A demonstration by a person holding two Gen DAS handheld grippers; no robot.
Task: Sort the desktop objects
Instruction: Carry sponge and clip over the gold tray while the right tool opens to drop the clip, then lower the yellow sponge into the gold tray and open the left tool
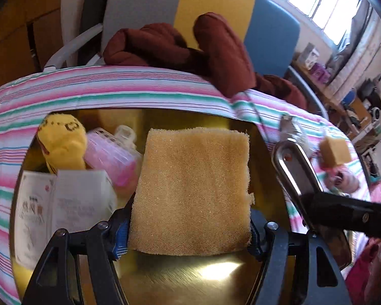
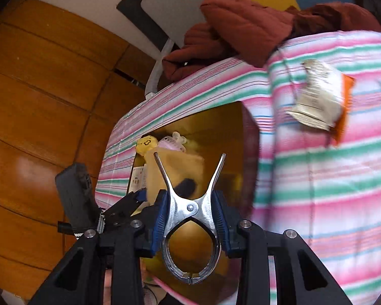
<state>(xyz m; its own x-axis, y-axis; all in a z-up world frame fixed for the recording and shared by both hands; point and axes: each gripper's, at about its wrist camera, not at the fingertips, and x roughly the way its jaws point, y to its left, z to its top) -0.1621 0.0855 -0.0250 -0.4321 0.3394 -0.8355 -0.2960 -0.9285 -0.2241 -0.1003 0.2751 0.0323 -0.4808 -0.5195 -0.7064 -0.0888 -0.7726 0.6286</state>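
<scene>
Spongy yellow foam, the sponge, sits clamped flat between my left gripper pads over the gold tray, apparently bound for the plush toy and boxes there. My right gripper pinches a steel clip, carried alongside above the striped cloth.

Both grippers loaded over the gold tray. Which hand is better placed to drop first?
Left, probably. Its gripper holds the sponge directly over bare gold tray. The right gripper grips the metal clip behind it, its drop path partly blocked by the sponge.
</scene>
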